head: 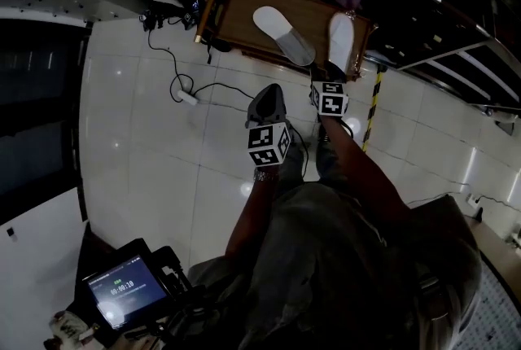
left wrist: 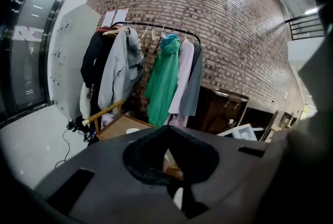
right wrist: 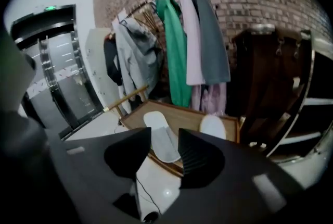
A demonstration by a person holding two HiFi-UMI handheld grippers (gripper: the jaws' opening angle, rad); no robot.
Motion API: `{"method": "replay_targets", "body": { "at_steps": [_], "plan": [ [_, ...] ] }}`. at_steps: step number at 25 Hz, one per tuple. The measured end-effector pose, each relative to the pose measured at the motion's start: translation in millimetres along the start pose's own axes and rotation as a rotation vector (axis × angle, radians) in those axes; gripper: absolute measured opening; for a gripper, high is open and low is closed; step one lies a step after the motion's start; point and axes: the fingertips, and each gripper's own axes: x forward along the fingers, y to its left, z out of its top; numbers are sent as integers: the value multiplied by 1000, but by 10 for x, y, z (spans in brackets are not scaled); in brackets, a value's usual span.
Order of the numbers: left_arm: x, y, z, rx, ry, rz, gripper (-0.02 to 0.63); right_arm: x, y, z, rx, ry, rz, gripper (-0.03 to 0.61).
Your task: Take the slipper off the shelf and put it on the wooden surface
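The slipper (head: pixel 283 35) lies flat on the wooden surface (head: pixel 244 10), sole down and slanted, at about 12 o'clock from where you stand. A second slipper (head: pixel 341 37) rests on the same boards just beside it, at about 1 o'clock, its heel toward the near edge.

Your right gripper (right wrist: pixel 165 132) hangs in front of that near edge with its jaws apart and nothing between the pads. In the right gripper view the first slipper (right wrist: pixel 160 139) shows through the gap, lying beyond it on the wood. The second slipper (right wrist: pixel 213 126) lies off at 2 o'clock of the jaws.

Your left gripper (head: pixel 273 89) is held lower and to the left, over the white floor tiles (head: pixel 146 145). Its jaws are closed to a point and empty.

Behind the boards, coats (left wrist: pixel 165 82) hang from a rail against the brick wall (left wrist: pixel 229 25). A dark shelf unit (head: pixel 456 39) stands at 2 o'clock. A cable (head: pixel 183 88) trails over the tiles at 10 o'clock.
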Motion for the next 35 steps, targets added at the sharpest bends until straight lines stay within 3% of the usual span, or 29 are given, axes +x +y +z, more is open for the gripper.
{"method": "replay_targets", "body": {
  "at_steps": [2, 4, 6, 8, 11, 13, 16, 19, 23, 35],
  "plan": [
    [-13, 3, 46, 7, 1, -46, 3, -437, 179, 277, -33, -71, 60, 137],
    [-10, -6, 58, 20, 16, -102, 3, -810, 451, 458, -40, -89, 144, 73],
    [-41, -44, 76, 50, 33, -170, 3, -1122, 754, 558, -51, -101, 189, 54],
    [-103, -111, 129, 100, 34, -233, 3, -1359, 1009, 630, -74, -133, 176, 54],
    [-247, -229, 176, 155, 29, -281, 3, -1628, 1231, 668, -126, -168, 89, 47],
    [-458, -325, 158, 179, 20, -288, 3, -1862, 1341, 613, -154, -171, 42, 15],
    [-703, -424, 166, 223, 1, -276, 3, -2119, 1519, 603, -161, -212, 56, 14],
    [-606, -483, 301, 207, -20, -256, 3, -2110, 1517, 759, -162, -222, 83, 2],
    [-552, -619, 475, 187, -36, -303, 3, -2189, 1470, 972, -179, -240, 50, 2],
    [-451, -455, 644, 195, -41, -271, 3, -1894, 1551, 1085, -133, -231, 153, 2]
  ]
}}
